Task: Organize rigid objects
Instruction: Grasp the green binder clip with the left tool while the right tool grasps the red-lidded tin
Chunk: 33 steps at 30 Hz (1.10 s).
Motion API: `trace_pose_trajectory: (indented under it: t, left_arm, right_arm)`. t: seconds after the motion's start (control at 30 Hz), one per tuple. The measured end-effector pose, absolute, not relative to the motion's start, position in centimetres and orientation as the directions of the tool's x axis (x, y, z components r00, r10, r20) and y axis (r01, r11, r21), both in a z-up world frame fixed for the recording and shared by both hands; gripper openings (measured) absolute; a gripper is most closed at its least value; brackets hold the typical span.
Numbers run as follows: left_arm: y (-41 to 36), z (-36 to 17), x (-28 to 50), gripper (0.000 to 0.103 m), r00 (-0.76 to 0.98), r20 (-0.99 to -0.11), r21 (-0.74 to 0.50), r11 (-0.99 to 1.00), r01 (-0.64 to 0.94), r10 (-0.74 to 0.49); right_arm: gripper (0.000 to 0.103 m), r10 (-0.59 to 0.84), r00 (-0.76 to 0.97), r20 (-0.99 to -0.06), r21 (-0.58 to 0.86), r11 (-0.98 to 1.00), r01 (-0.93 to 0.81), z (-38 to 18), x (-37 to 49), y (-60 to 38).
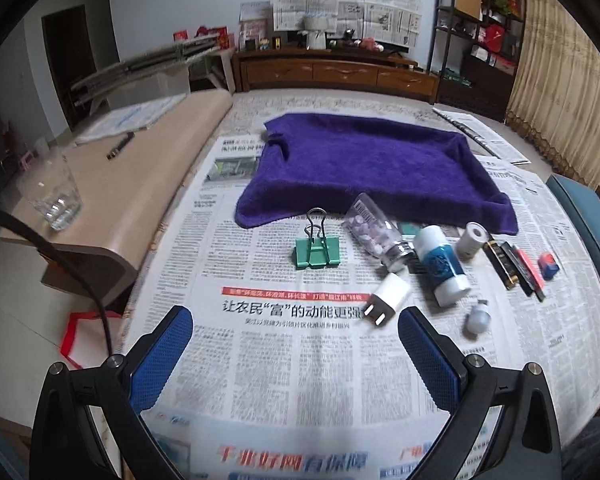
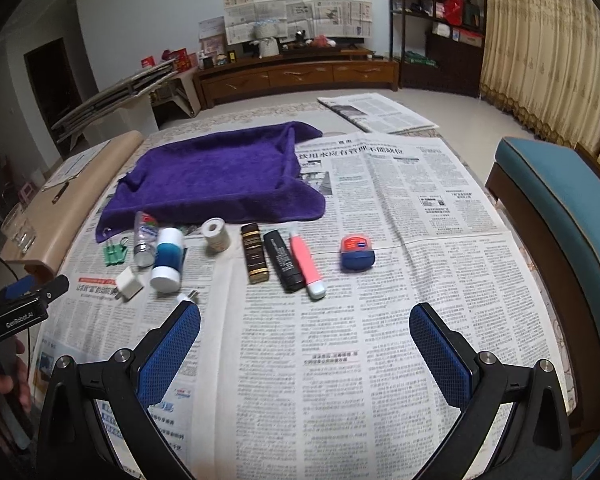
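Observation:
A row of small items lies on the newspaper-covered table in front of a purple towel (image 1: 376,168) (image 2: 216,174). From the left: a green binder clip (image 1: 317,251) (image 2: 116,254), a clear bottle of beads (image 1: 376,232) (image 2: 145,238), a white charger plug (image 1: 386,298) (image 2: 129,283), a white-and-blue bottle (image 1: 440,266) (image 2: 168,260), a small white roll (image 1: 473,239) (image 2: 217,234), a brown-gold box (image 2: 254,258), a black tube (image 2: 284,260), a pink-white stick (image 2: 306,262) and a blue-red tin (image 2: 357,254) (image 1: 549,266). My left gripper (image 1: 296,344) is open near the plug. My right gripper (image 2: 305,340) is open, nothing between its fingers.
A small grey bulb-shaped piece (image 1: 478,316) lies near the plug. A drinking glass (image 1: 54,192) stands on the beige side bench (image 1: 140,184) at the left. A teal-cushioned chair (image 2: 560,216) stands at the right. A loose newspaper (image 2: 376,114) lies beyond the table.

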<state>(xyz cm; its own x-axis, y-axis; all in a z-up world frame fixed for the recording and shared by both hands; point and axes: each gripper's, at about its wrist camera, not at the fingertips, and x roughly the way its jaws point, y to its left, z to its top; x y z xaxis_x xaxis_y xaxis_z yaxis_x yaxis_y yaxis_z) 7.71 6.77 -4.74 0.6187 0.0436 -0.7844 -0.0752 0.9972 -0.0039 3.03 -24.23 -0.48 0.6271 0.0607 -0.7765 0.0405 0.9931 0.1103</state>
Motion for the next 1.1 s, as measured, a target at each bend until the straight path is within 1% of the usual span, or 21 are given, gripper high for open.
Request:
trace_pose_trajectory:
  t: [0.17, 0.23, 0.3, 0.37, 0.43, 0.5, 0.57, 0.6, 0.8, 0.87, 0.93, 0.97, 1.0, 1.03, 1.07, 1.1]
  left_arm:
    - [7.0, -7.9, 11.9, 0.103, 0.584, -0.812, -0.047, 0.994, -0.097, 0.018]
    - [6.9, -9.0, 13.2, 0.102, 0.571, -0.821, -0.054, 0.993, -0.104, 0.015]
    - [6.7, -10.1, 14.5, 0.102, 0.558, -0.830, -0.051, 0.992, -0.112, 0.020]
    - [6.4, -11.0, 15.5, 0.096, 0.540, -0.841, -0.033, 0.992, -0.123, 0.039]
    - [6.3, -11.6, 16.3, 0.093, 0.530, -0.847, -0.025, 0.991, -0.133, 0.050]
    - [6.2, -12.3, 16.8, 0.094, 0.511, -0.857, -0.009, 0.990, -0.144, 0.066]
    - [5.9, -12.2, 16.9, 0.086, 0.532, -0.844, -0.002, 0.991, -0.134, 0.070]
    - [5.9, -12.1, 16.9, 0.085, 0.533, -0.843, -0.006, 0.991, -0.131, 0.066]
    - [5.9, -12.0, 17.0, 0.085, 0.536, -0.842, -0.005, 0.991, -0.131, 0.066]
    - [6.0, -12.0, 17.0, 0.085, 0.532, -0.844, -0.007, 0.991, -0.132, 0.065]
    - [5.9, -12.0, 17.0, 0.085, 0.534, -0.843, -0.004, 0.992, -0.130, 0.067]
    - [5.9, -12.0, 17.1, 0.085, 0.536, -0.841, -0.005, 0.991, -0.130, 0.066]
    - [5.9, -12.0, 17.0, 0.083, 0.541, -0.838, -0.006, 0.992, -0.129, 0.065]
    - [5.9, -11.9, 16.9, 0.075, 0.549, -0.833, -0.007, 0.991, -0.131, 0.066]
    - [5.8, -11.9, 16.8, 0.059, 0.555, -0.829, -0.007, 0.991, -0.135, 0.070]
    - [5.7, -11.7, 16.7, 0.050, 0.565, -0.822, -0.011, 0.990, -0.139, 0.070]
  right_arm:
    - [0.103, 0.094, 0.595, -0.798, 0.151, 0.987, 0.046, -1.6, 5.9, -25.8]
    - [0.103, 0.082, 0.596, -0.799, 0.129, 0.991, 0.037, -1.9, 7.1, -26.1]
    - [0.103, 0.044, 0.598, -0.801, 0.077, 0.997, 0.029, -2.3, 8.4, -26.3]
    - [0.103, -0.001, 0.589, -0.808, 0.020, 0.999, 0.029, -3.0, 9.7, -26.7]
    - [0.103, -0.025, 0.579, -0.815, -0.004, 0.999, 0.036, -3.8, 10.5, -27.3]
    - [0.102, -0.020, 0.569, -0.822, 0.002, 0.999, 0.038, -5.0, 11.0, -28.2]
    - [0.101, 0.017, 0.556, -0.831, 0.040, 0.999, 0.029, -6.5, 11.3, -28.9]
    - [0.101, 0.027, 0.553, -0.833, 0.051, 0.998, 0.028, -6.9, 11.4, -29.1]
    - [0.089, 0.034, 0.535, -0.844, 0.048, 0.999, 0.013, -9.2, 12.4, -28.6]
    - [0.080, 0.032, 0.523, -0.851, 0.046, 0.999, 0.013, -9.9, 12.8, -28.1]
    - [0.074, 0.023, 0.515, -0.857, 0.039, 0.999, 0.021, -10.4, 13.2, -27.9]
    - [0.071, -0.009, 0.530, -0.848, 0.010, 0.999, 0.033, -10.5, 13.2, -27.5]
    - [0.070, -0.015, 0.537, -0.844, 0.007, 0.999, 0.039, -10.4, 13.1, -27.4]
    - [0.070, -0.019, 0.541, -0.841, 0.011, 0.999, 0.051, -10.4, 13.1, -27.4]
    - [0.067, -0.030, 0.549, -0.835, 0.007, 0.998, 0.066, -10.4, 13.0, -27.3]
    - [0.064, -0.031, 0.557, -0.830, 0.009, 0.998, 0.068, -10.3, 12.9, -27.2]
